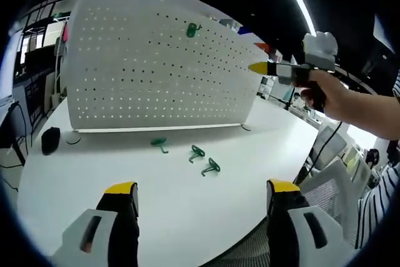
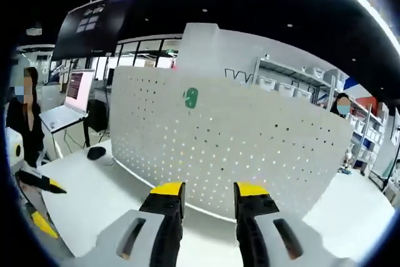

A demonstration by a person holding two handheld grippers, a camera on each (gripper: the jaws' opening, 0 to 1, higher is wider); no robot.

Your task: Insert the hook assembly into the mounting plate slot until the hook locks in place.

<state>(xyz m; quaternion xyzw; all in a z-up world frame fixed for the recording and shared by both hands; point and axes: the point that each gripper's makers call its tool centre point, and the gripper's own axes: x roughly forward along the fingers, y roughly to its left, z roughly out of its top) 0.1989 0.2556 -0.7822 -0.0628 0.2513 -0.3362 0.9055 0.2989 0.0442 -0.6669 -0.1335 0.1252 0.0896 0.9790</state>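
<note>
White and broad, the counter (image 1: 187,198) carries an upright perforated mounting plate (image 1: 156,67) standing on small feet. In the left gripper view, a dark rounded object (image 1: 50,140) lies at the far left of the counter, near the plate's lower corner. One green hook (image 1: 192,29) already hangs in the upper part of the plate. On the counter in front of the plate lie three loose green hooks well apart from the board: a first hook (image 1: 160,145), a second hook (image 1: 197,152) to its right, and a third hook (image 1: 211,167) just beside that one. The left gripper (image 1: 200,195) hovers low over the counter with its yellow-tipped jaws spread wide and nothing between them. At the right, a hand (image 1: 331,95) holds the right gripper (image 1: 259,67), its yellow tip near the plate's right edge.

In the right gripper view, a person stands at the far left beside a laptop (image 2: 62,117). The mounting plate (image 2: 250,148) faces the camera, the mounted hook (image 2: 190,97) high on it. The right gripper (image 2: 209,195) has its jaws narrowly parted, holding nothing.
</note>
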